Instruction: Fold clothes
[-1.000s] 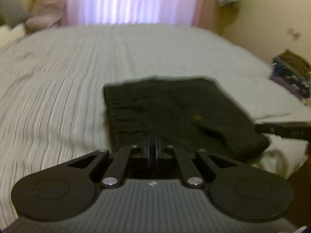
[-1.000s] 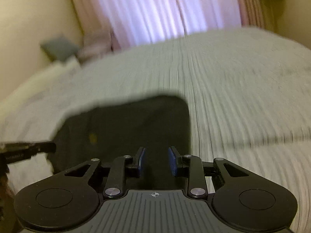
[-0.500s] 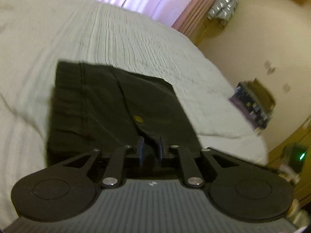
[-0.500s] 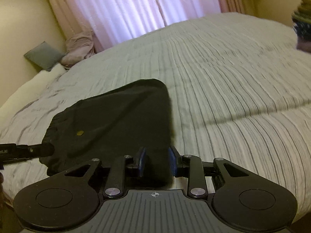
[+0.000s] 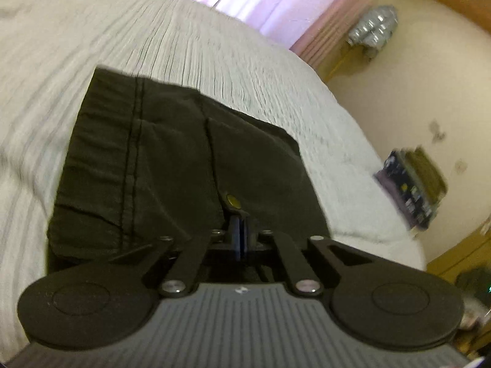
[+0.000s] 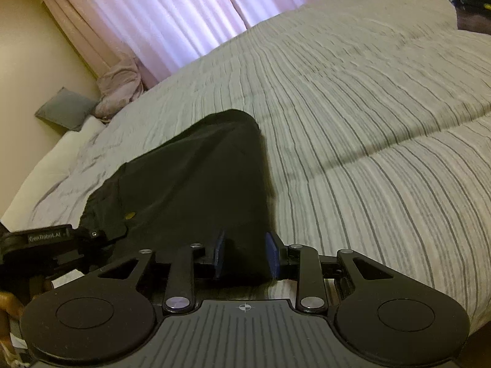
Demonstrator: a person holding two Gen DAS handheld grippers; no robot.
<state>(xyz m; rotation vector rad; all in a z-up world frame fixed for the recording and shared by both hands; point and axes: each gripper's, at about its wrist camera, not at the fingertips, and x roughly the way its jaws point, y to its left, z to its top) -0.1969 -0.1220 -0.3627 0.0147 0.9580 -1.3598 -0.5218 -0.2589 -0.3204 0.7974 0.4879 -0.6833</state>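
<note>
The dark garment (image 5: 172, 165) lies on the bed (image 5: 214, 61), near the edge of the bed closest to the person, and it is already folded into a compact rectangle with several layers. A brass snap button (image 5: 232, 200) and a stitched seam show on its top layer, so it looks like trousers or shorts, but this cannot be said for sure.

The left gripper (image 5: 239, 239) has its fingers pressed together at the near edge of the garment, just below the button. Whether a thin layer of cloth is caught between them cannot be told, because the fabric and the fingers are both dark. The right gripper (image 6: 245, 253) has its fingers partly apart, and the near right corner of the garment lies between them; the cloth seems to fill the gap, so it is probably a grip on the thick folded edge.

As a judgement, the folding of this piece is mostly done. What may remain is one last fold or moving it aside. Another pile of clothes (image 5: 411, 190) is seen at the far side of the bed, blurred.
</note>
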